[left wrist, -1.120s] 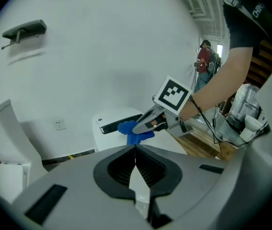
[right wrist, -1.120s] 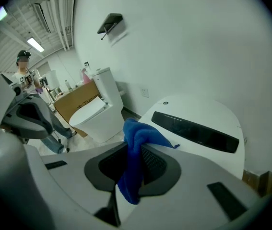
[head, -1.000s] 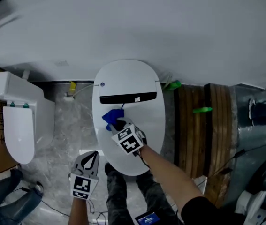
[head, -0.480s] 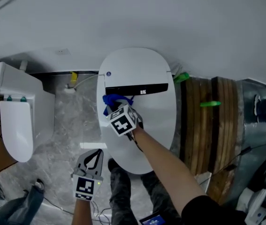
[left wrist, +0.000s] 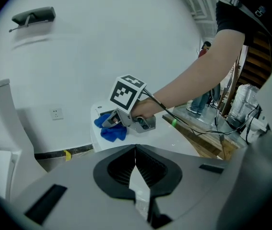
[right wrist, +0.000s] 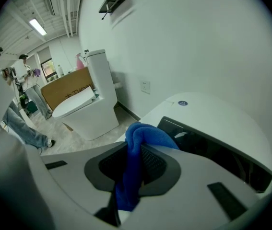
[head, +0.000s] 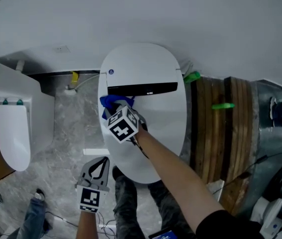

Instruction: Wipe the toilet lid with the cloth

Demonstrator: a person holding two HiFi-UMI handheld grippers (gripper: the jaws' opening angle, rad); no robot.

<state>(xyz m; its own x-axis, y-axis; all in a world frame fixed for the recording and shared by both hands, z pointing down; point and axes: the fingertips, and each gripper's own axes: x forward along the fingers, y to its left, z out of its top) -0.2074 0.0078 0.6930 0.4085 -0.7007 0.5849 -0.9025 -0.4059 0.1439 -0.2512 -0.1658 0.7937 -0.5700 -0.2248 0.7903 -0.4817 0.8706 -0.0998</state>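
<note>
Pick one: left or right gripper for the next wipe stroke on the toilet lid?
Right. The right gripper is shut on the blue cloth and is over the toilet lid, near the dark strip at its back. The left gripper is shut, empty, and off the lid beside its front edge.

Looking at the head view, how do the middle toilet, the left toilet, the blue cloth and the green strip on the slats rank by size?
1. middle toilet
2. left toilet
3. blue cloth, partly hidden
4. green strip
</note>
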